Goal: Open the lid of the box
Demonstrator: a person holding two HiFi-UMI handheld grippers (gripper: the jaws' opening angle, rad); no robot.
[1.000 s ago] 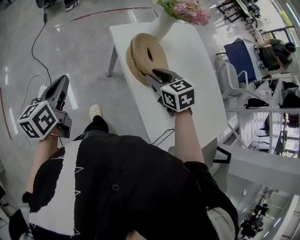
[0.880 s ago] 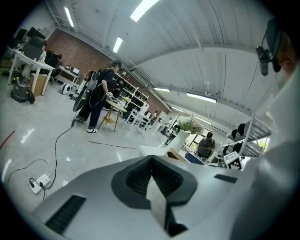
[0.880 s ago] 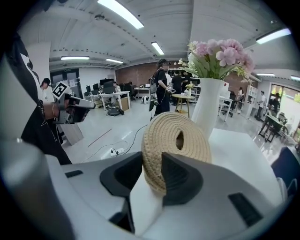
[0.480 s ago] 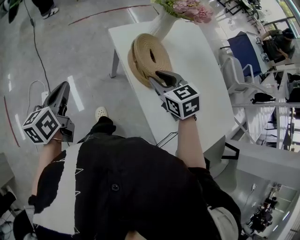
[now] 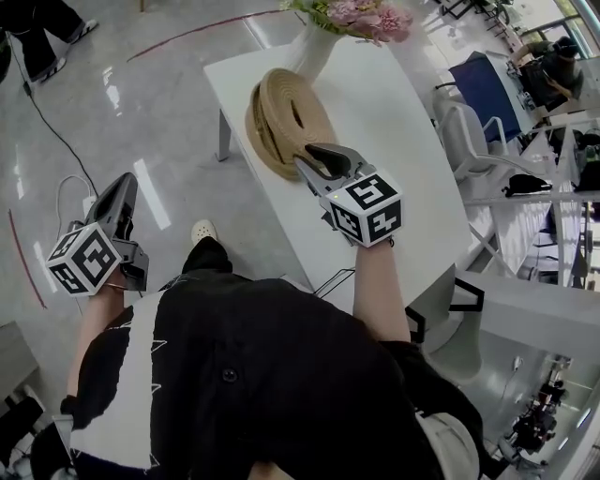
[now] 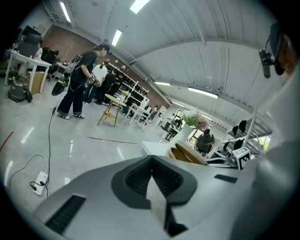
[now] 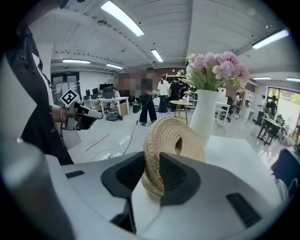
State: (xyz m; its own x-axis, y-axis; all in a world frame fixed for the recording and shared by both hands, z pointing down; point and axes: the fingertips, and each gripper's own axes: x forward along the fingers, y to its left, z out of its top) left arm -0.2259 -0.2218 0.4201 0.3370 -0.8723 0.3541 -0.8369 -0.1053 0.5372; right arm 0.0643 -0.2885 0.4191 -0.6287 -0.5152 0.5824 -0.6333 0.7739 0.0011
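A round woven box [image 5: 281, 117] sits tilted on the white table [image 5: 403, 141], its lid [image 7: 174, 137] facing my right side. My right gripper [image 5: 317, 161] reaches it from the near side. In the right gripper view the lid's woven rim stands between the two pads [image 7: 174, 174], which press it from both sides; the jaws have just been closing on it. My left gripper [image 5: 119, 199] hangs over the floor, left of the table, with its jaws together and nothing in them. From the left gripper view the box [image 6: 187, 153] is small and far off.
A white vase [image 5: 314, 52] with pink flowers [image 5: 361, 14] stands right behind the box, close to the table's far edge. A cable and a power strip [image 5: 75, 187] lie on the floor under my left hand. Chairs [image 5: 469, 141] stand to the table's right.
My right gripper's jaws have drawn in on the lid's rim while staying at the box. The left gripper has hardly shifted. A person's legs have come into view at the top left.
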